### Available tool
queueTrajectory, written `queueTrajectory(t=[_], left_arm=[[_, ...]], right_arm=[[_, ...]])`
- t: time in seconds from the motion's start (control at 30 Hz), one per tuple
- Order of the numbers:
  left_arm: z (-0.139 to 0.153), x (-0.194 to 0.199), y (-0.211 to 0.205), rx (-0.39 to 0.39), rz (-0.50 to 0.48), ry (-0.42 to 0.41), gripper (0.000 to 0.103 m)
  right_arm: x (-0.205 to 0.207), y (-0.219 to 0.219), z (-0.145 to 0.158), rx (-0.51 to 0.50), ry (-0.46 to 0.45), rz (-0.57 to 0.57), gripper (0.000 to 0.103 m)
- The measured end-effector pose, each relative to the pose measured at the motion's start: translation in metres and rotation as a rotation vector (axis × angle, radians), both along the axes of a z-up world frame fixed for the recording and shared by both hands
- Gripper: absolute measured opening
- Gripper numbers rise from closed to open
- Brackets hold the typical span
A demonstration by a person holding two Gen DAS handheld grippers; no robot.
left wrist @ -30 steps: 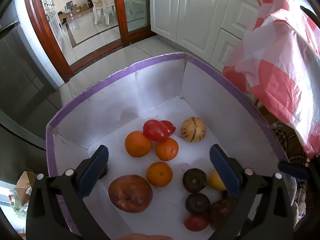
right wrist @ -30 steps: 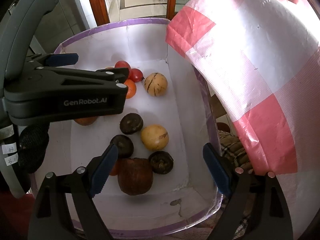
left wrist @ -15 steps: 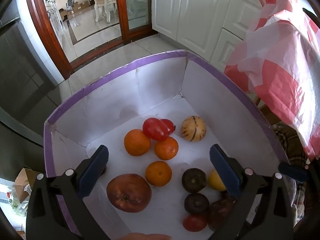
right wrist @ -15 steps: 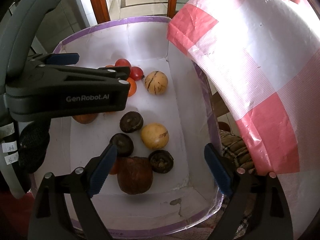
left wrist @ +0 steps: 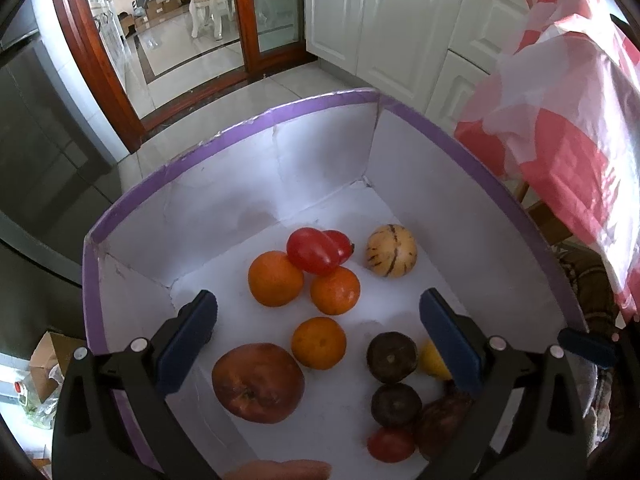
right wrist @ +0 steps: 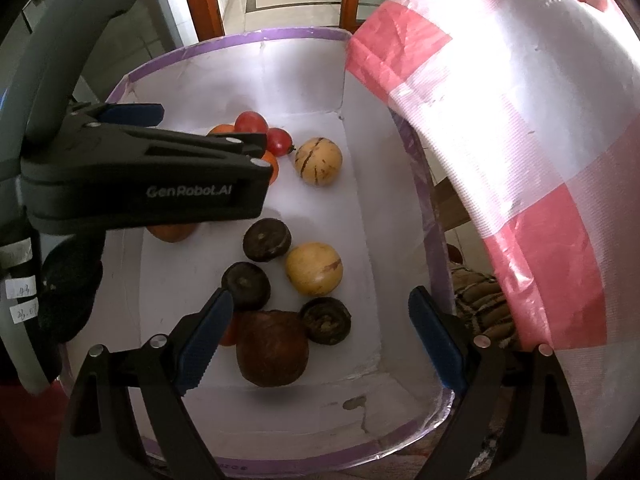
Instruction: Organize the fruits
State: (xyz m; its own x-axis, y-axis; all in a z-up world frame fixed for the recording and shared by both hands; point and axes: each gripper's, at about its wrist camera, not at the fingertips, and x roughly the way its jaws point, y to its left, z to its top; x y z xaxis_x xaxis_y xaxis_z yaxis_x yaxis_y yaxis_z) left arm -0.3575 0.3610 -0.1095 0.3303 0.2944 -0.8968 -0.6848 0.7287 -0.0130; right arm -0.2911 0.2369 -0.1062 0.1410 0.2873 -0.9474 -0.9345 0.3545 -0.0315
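Two grippers, left [left wrist: 316, 336] and right [right wrist: 320, 332]: your fingers stay released, empty, above the box [left wrist: 240, 128]. Nothing has shifted; the fruits [left wrist: 318, 342] remain unsorted.

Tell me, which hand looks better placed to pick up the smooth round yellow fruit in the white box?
Probably the right. The smooth round yellow fruit lies in plain view just ahead of the open right gripper. For the open left gripper, its blue pad hides most of that fruit.
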Motion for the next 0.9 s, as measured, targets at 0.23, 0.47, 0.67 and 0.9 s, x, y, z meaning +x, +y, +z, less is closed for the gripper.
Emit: queueTrajectory(t=[0.23, 0.47, 0.67, 0.9], left_arm=[[-0.007, 0.0, 0.007, -0.034, 0.016, 0.026, 0.101], [-0.008, -0.001, 0.01, -0.045, 0.029, 0.047, 0.101], [0.011, -0.006, 0.008, 0.066, 0.07, 0.062, 0.101], [0.054, -0.008, 0.01, 0.2, 0.149, 0.089, 0.101]], right_arm=[[-0.001, -0.001, -0.001, -0.008, 0.006, 0.0, 0.087], [-0.002, -0.004, 0.004, 0.006, -0.002, -0.002, 0.087], [-0.008, -0.008, 0.02, 0.051, -0.028, 0.014, 0.087], [-0.017, -0.024, 0.068, 0.206, -0.041, 0.064, 0.087]])
